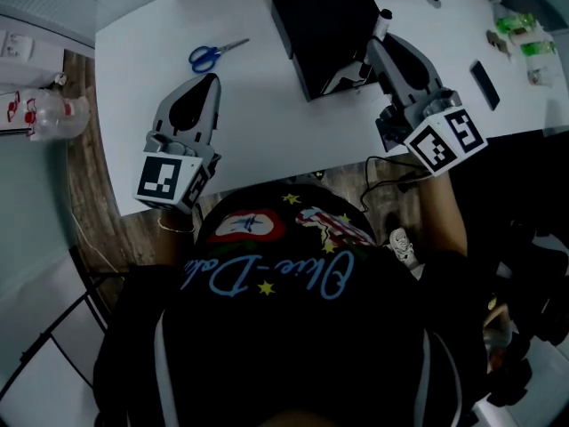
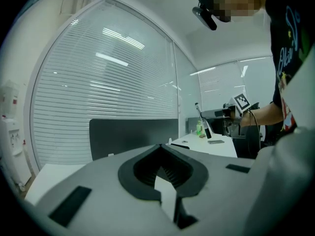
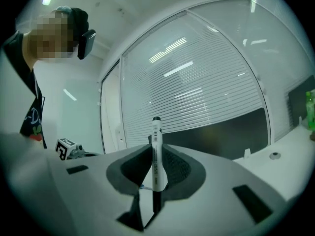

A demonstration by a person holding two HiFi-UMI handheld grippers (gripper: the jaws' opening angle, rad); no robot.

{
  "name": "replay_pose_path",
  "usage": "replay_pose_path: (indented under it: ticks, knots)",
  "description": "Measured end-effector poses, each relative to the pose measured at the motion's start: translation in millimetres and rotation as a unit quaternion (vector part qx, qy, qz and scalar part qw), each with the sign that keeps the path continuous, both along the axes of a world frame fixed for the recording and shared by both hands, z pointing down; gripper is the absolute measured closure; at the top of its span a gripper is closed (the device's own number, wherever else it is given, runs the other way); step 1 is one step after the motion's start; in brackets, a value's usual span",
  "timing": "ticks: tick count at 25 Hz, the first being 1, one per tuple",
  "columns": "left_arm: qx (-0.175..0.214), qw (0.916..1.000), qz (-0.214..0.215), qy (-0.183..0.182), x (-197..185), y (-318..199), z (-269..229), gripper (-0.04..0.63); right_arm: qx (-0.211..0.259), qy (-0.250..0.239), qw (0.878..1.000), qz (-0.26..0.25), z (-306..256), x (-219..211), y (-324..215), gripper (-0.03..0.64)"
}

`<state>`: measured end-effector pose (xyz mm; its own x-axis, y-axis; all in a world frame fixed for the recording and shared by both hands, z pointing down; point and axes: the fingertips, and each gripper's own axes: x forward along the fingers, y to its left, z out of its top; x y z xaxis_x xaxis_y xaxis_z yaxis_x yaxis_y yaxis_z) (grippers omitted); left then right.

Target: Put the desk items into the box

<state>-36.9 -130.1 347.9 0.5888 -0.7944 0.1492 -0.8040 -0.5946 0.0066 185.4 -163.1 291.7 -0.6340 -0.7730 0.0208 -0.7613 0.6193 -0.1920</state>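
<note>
A black open box (image 1: pixel 324 34) lies at the far middle of the white desk (image 1: pixel 267 123). My right gripper (image 1: pixel 373 50) hovers at the box's right edge, shut on a white marker with a black cap (image 1: pixel 382 23). In the right gripper view the marker (image 3: pixel 156 151) stands upright, pinched between the two dark pads of that gripper (image 3: pixel 154 149). Blue-handled scissors (image 1: pixel 213 54) lie on the desk left of the box. My left gripper (image 1: pixel 210 80) sits a little nearer than the scissors, its jaw tips together with nothing between them (image 2: pixel 160 146).
A black phone (image 1: pixel 484 84) lies on the desk at the right. Green and clear small items (image 1: pixel 520 27) sit at the far right corner. A water dispenser bottle (image 1: pixel 49 114) stands on the floor beyond the desk's left edge. A cable (image 1: pixel 391 172) hangs below the front edge.
</note>
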Motion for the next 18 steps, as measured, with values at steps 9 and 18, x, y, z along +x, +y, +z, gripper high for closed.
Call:
replay_pose_path:
  ticks: [9,18]
  knots:
    - [0.004,0.9999,-0.009,-0.010,2.5,-3.3,-1.4,0.588,-0.042,-0.055,0.996,0.055,27.2,24.6,-14.0,0.543]
    - [0.012,0.9996,-0.010,-0.024,1.1,-16.4,-7.5,0.588,-0.104,-0.089,0.984,0.115,66.4,43.2,-22.9,0.543]
